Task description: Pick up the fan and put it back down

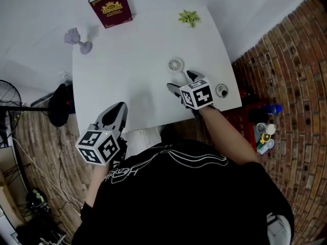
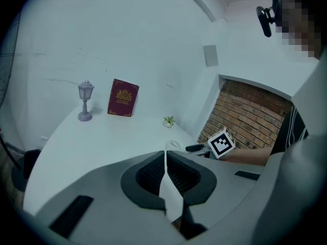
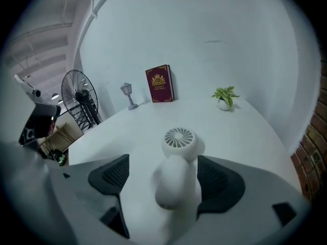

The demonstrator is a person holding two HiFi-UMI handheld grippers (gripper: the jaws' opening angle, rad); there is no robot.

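A small white hand-held fan [image 1: 175, 65] lies on the white table [image 1: 133, 70], right of centre. In the right gripper view its round grille head [image 3: 180, 138] points away and its handle runs back between my jaws. My right gripper [image 1: 180, 81] is open, one finger on each side of the handle; the right pad is close to it and the left pad stands apart. My left gripper [image 1: 120, 108] hovers at the table's front edge, shut with nothing in it; its pads [image 2: 153, 175] meet. From there the fan [image 2: 174, 145] shows far off.
At the table's back stand a dark red book [image 1: 110, 7], a grey lamp figurine [image 1: 77, 39] and a little potted plant [image 1: 189, 18]. A small round object [image 1: 222, 90] sits by the right edge. A black floor fan [image 3: 79, 98] stands left of the table.
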